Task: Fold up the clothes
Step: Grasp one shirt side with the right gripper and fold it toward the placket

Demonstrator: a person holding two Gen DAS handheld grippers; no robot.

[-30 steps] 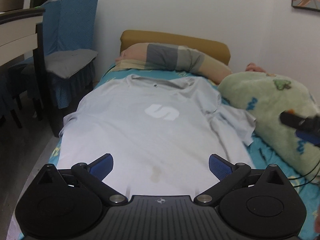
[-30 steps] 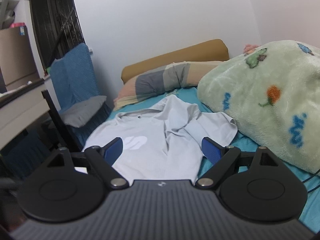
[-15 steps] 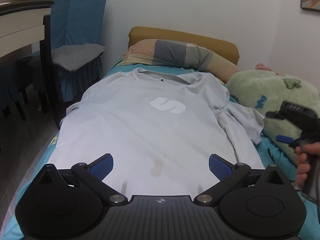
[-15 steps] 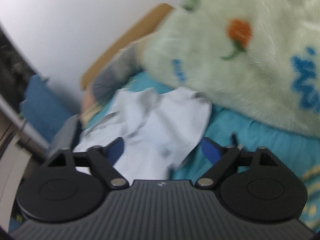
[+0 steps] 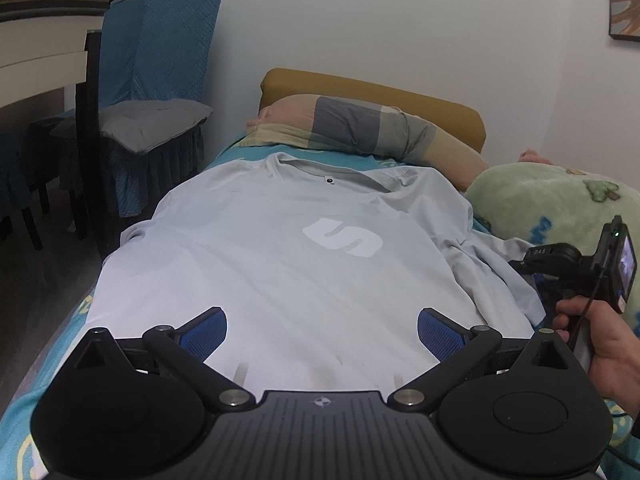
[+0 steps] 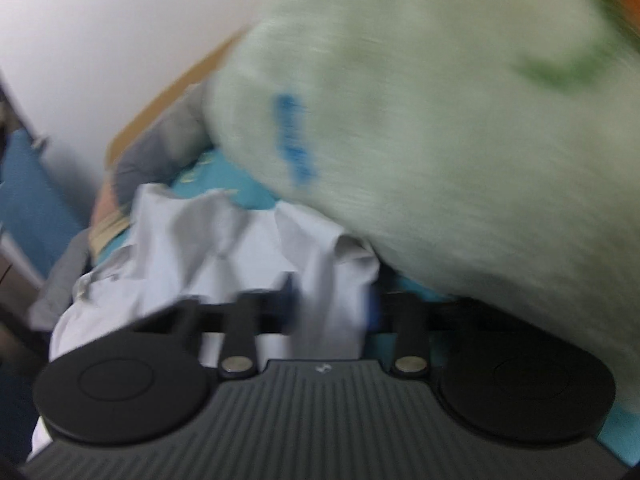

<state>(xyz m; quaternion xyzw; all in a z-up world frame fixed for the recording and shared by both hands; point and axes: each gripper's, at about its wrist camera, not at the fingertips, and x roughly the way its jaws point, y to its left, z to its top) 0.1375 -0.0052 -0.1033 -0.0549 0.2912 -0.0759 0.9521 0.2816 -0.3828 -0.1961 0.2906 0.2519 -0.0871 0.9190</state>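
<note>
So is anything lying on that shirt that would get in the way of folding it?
Nothing visible lies on the shirt. The green blanket crowds its right sleeve, where the right gripper has just been closing on cloth.

A bed (image 5: pixel 56 364) with a teal sheet carries a pale grey T-shirt (image 5: pixel 280 264) spread flat, a striped pillow (image 5: pixel 360 128) at its head, and a green fleecy blanket (image 5: pixel 552 200) alongside.

Motion blur smears the right wrist view, and the shirt (image 6: pixel 328 300) hides the right gripper's (image 6: pixel 332 312) fingers.
</note>
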